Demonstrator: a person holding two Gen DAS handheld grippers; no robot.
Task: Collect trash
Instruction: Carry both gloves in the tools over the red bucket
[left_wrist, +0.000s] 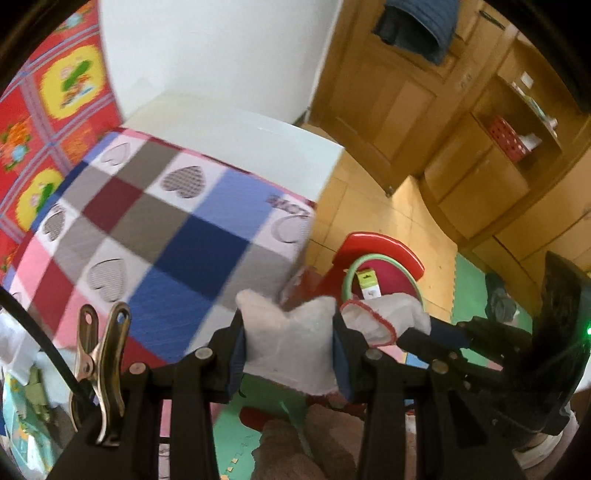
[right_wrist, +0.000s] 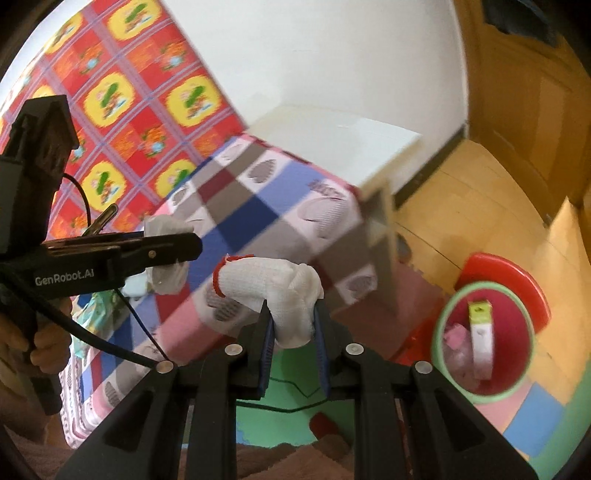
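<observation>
Two pairs of tongs each grip a piece of trash above the edge of a bed. The left tongs are clenched on a small white pouch, squeezed between the blue pads. The right tongs are clamped on a white knit glove with a red cuff, which sticks up and leans left from the pads. Below and to the right, on the floor, stands a green-rimmed red bin beside a red stool; a green-and-white carton and some pink scraps lie inside it. The checked heart-print blanket covers the bed behind both tongs.
</observation>
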